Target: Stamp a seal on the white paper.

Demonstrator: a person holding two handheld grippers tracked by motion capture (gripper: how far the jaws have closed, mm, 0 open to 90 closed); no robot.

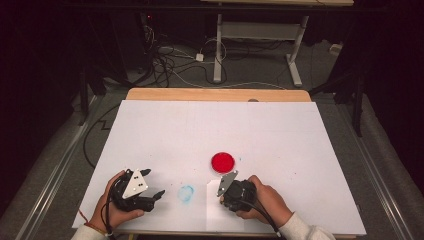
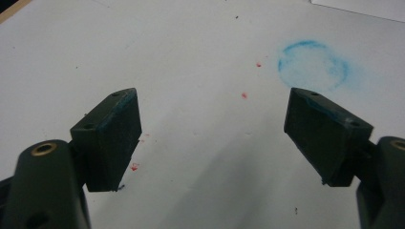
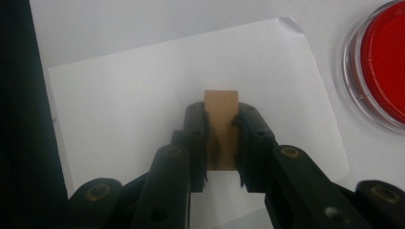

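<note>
The right hand-held gripper (image 3: 222,138) is clamped on a small tan wooden block (image 3: 221,114), flat-faced and square-cornered, held just over a white sheet of paper (image 3: 143,105) near the worktop's (image 1: 280,130) front edge. A round clear dish of red paint (image 1: 222,162) sits just beyond that sheet, with broad bare white surface behind and to both sides. The left hand-held gripper (image 2: 212,133), jaws wide apart on nothing, shows blue-stained pads (image 2: 125,125), a smudged blue ring print (image 2: 313,64) and red specks up close.

No text, label, brand, number or sign could be read on anything in the three views at that moment.
</note>
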